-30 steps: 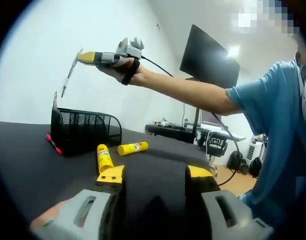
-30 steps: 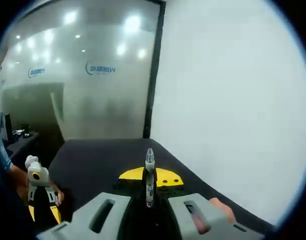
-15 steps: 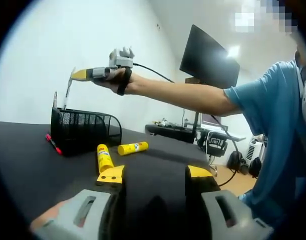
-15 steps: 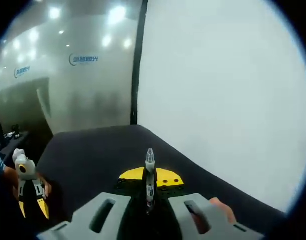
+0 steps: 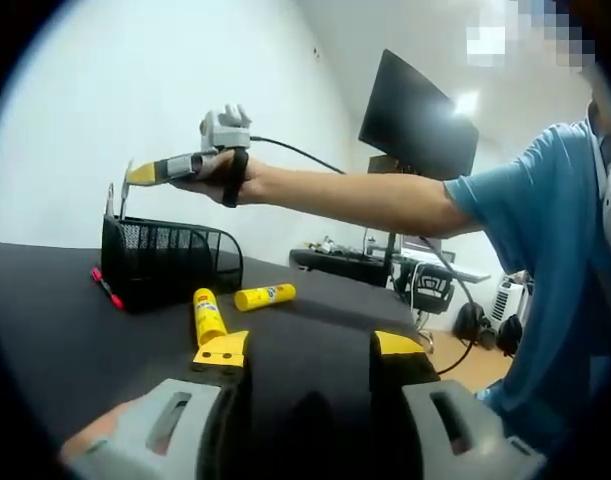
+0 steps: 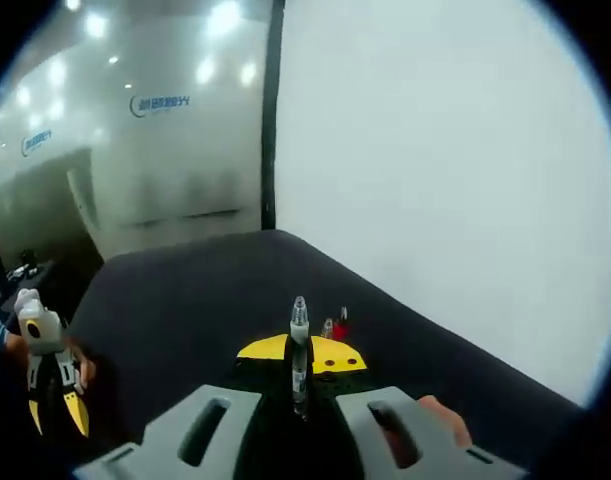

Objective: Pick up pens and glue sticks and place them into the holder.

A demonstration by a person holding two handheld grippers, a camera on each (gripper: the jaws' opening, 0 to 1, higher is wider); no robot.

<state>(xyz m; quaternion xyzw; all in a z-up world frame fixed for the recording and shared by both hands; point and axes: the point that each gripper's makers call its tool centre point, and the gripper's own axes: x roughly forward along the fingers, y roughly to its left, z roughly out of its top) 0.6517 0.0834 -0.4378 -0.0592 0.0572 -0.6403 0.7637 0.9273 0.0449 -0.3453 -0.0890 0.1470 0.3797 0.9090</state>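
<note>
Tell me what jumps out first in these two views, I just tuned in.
In the left gripper view, the outstretched arm carries the right hand-held gripper over the black mesh holder, a pen clamped in it and hanging toward the holder's rim. Two yellow glue sticks lie on the dark table beside the holder, and a red pen lies at its left. The left hand-held gripper waits low and open.

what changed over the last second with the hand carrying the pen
The right gripper, shut on a pen, came down and toward the mesh holder, so the pen tip now hangs just above the holder's rim. Nothing was let go. The left gripper, the two glue sticks and the red pen beside the holder stayed put.
</note>
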